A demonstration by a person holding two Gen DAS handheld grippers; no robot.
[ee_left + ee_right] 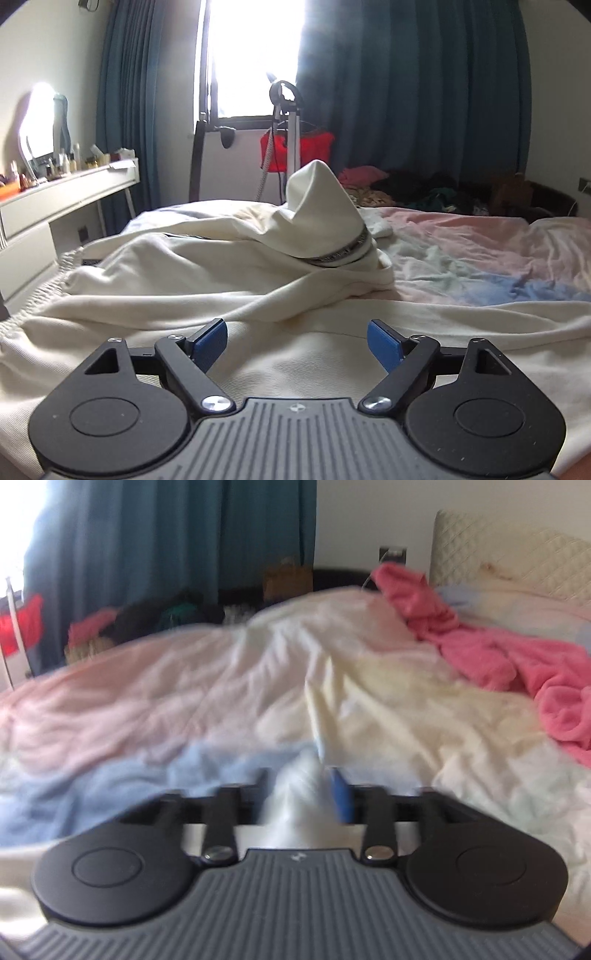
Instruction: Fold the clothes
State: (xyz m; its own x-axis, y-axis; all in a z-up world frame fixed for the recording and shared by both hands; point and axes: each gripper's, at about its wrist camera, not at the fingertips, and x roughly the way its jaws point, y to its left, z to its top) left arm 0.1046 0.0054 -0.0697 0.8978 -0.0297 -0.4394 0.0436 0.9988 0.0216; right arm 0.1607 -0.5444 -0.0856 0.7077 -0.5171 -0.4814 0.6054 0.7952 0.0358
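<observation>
Left gripper (297, 341): jaws wide, blue pads bare, low over a cream ribbed-knit garment (207, 258) crumpled on the bed sheet (480, 254); soft peak ahead, fringed hem to the left, smoother pastel sheet free to the right. Right gripper (301, 797): blurred, white cloth (295, 805) bunched between partly parted jaws, grip unclear.

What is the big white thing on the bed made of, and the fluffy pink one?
The cream garment looks like soft knitted cotton, matte, with fine ribbing and a stretchy gathered hem. The pink blanket looks like plush fleece, fuzzy and thick in its folds, though blur hides detail. Both are guesses from looks alone.
</observation>
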